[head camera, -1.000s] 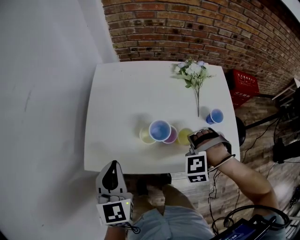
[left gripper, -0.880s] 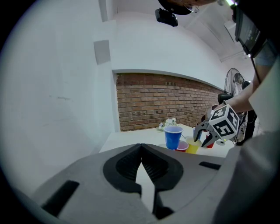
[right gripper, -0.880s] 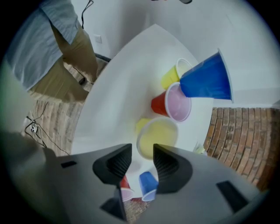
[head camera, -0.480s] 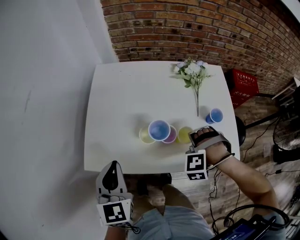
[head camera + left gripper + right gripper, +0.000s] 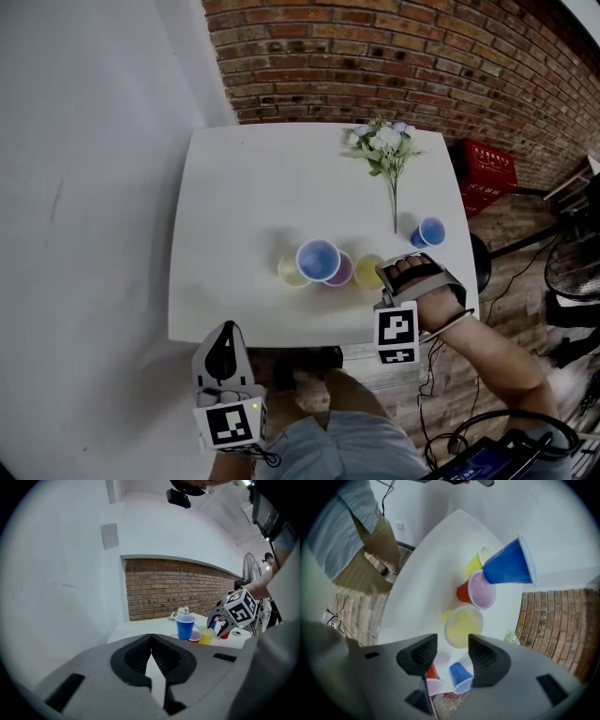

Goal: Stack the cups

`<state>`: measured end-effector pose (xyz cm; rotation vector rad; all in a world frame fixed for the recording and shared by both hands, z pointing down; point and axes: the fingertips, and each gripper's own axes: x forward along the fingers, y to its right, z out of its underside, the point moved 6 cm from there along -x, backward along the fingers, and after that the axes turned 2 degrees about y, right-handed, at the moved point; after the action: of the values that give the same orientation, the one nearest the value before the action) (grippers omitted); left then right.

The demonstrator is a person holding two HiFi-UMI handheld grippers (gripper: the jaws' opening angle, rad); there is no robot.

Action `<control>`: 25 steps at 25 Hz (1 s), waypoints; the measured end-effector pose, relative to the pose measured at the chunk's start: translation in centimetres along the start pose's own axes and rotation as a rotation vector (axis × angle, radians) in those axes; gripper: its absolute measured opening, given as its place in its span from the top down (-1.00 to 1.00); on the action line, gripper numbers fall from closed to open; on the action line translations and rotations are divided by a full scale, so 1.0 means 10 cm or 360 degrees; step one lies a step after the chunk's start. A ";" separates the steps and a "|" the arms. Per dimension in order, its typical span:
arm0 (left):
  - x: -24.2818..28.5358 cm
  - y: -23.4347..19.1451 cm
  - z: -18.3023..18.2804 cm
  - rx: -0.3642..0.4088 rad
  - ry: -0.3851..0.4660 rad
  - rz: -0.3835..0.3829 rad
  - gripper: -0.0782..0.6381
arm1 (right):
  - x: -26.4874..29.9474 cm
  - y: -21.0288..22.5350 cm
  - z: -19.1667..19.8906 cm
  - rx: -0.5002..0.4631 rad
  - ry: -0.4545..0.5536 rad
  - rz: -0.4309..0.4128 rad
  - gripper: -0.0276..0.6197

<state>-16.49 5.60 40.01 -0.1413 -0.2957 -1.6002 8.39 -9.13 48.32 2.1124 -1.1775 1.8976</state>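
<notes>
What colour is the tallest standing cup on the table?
Blue. This cup shows best in the left gripper view.

From overhead, the central blue cup point(image 5: 319, 260) partly hides the red cup point(image 5: 346, 272).

Setting: indoor room, looks like a studio or workshop space. Evidence: bare brick wall point(image 5: 394, 56) meeting a plain white wall point(image 5: 94, 187), wood-plank floor point(image 5: 530, 214), one small white bench point(image 5: 244, 187), red crate point(image 5: 486, 173), standing fan point(image 5: 574, 272), loose cable point(image 5: 521, 247) across the floor.
</notes>
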 end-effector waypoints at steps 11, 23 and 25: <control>0.11 0.06 -0.29 -0.0072 0.0084 0.0089 0.76 | -1.06 0.28 1.03 0.1161 0.0485 0.0297 0.31; 0.32 0.47 -0.39 -0.0022 0.0083 0.0276 0.76 | -0.44 -0.53 1.98 0.2467 0.0705 -0.0018 0.59; 0.34 0.50 -0.34 -0.0014 0.0064 0.0283 0.76 | -0.28 -0.62 1.93 0.2516 0.0677 -0.0083 0.59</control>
<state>-11.38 1.23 38.14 -0.1382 -0.2380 -1.4269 27.91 -13.48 43.95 1.6217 0.8255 3.4591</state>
